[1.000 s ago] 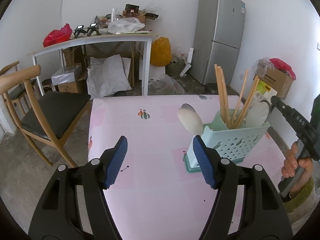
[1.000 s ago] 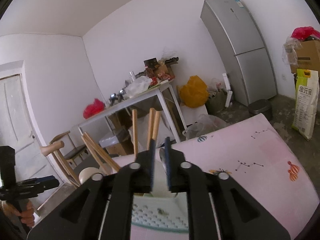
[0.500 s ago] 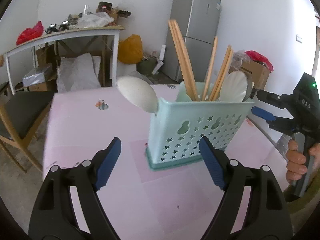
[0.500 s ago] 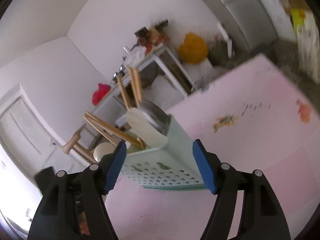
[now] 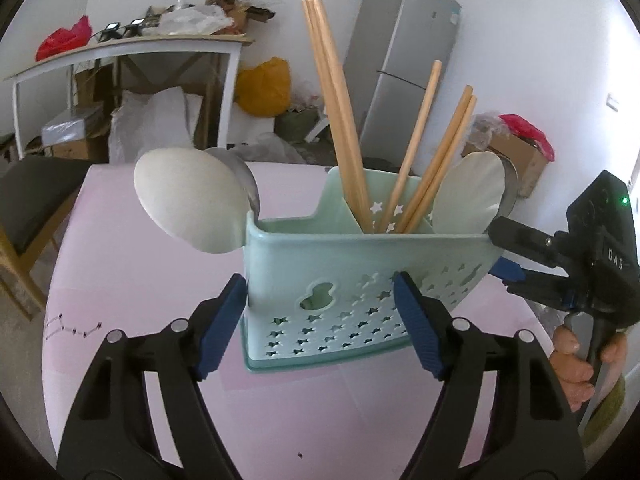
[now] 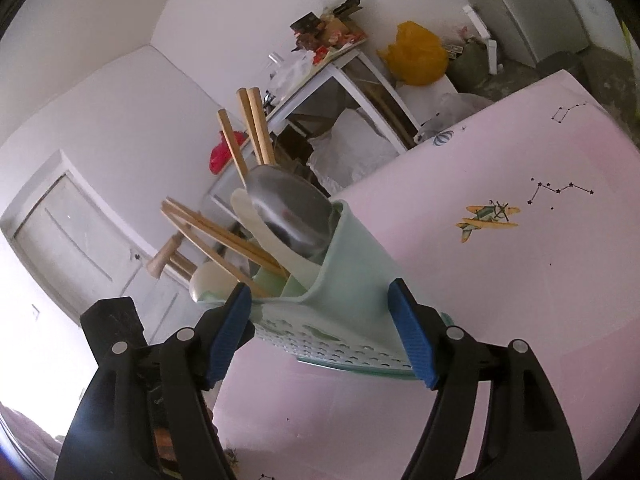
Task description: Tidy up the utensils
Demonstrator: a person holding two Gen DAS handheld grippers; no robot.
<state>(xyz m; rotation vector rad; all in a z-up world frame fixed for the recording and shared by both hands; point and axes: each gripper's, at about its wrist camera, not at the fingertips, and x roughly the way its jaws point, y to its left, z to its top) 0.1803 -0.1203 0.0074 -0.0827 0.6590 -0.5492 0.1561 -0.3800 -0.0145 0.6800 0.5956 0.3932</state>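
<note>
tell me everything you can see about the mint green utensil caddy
The utensil caddy is pale mint plastic with star and gourd-shaped cutouts, a raised back wall and inner dividers. It stands upright on the pink table, holding wooden chopsticks, white spoons and a metal spoon. The open left gripper and open right gripper both straddle it; actual contact is unclear.

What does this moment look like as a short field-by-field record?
surface: pink table
holder: mint utensil caddy, standing on the table
contents: wooden chopsticks, white spoon, metal spoon
left gripper: open, fingers either side of the caddy's left part
right gripper: open, fingers either side of the caddy's end
loose utensils: none seen on the table
</note>
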